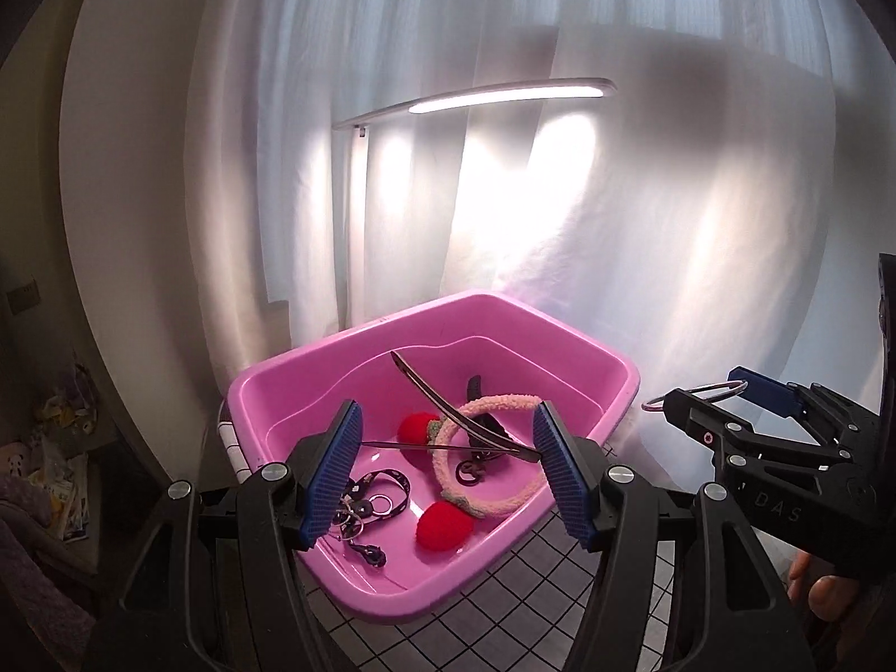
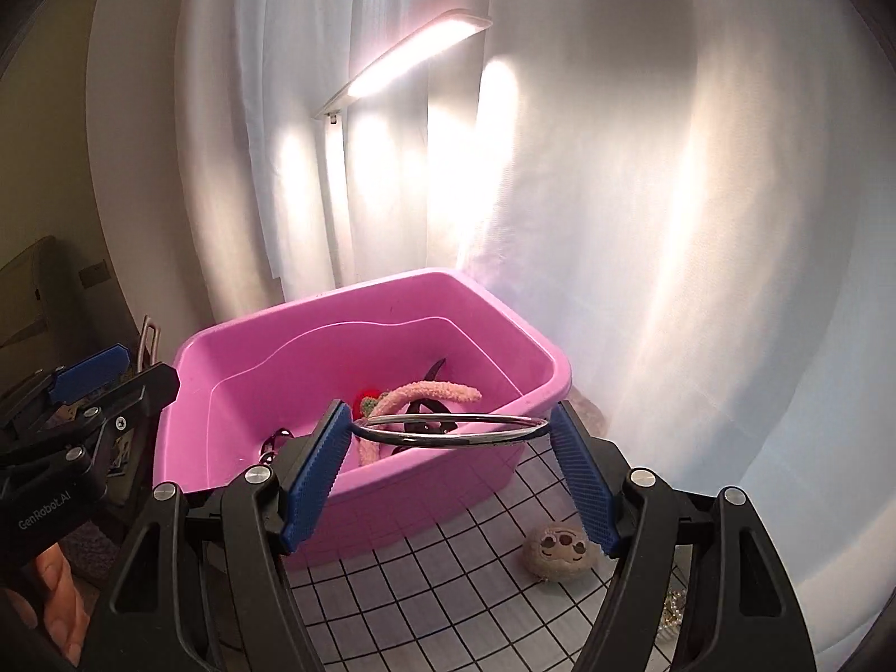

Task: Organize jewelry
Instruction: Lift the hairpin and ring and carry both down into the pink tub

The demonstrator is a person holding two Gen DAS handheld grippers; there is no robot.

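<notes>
A pink plastic tub (image 1: 582,347) sits on a grid-pattern cloth. In it lie a fluffy pink headband (image 1: 448,437), two red pompoms (image 1: 445,526), a dark lanyard with rings (image 1: 369,504) and a black clip (image 1: 476,392). My left gripper (image 1: 448,448) is shut on a thin dark metal headband (image 1: 425,392) held over the tub. My right gripper (image 2: 451,431) is shut on a silver bangle (image 2: 448,431), held above the tub's near right rim (image 2: 532,392). It also shows in the left wrist view (image 1: 694,397).
A lit desk lamp (image 1: 504,95) stands behind the tub before white curtains. A small beige plush face charm (image 2: 557,551) and a pearl piece (image 2: 675,610) lie on the cloth at right. Clutter (image 1: 56,448) sits on the floor at left.
</notes>
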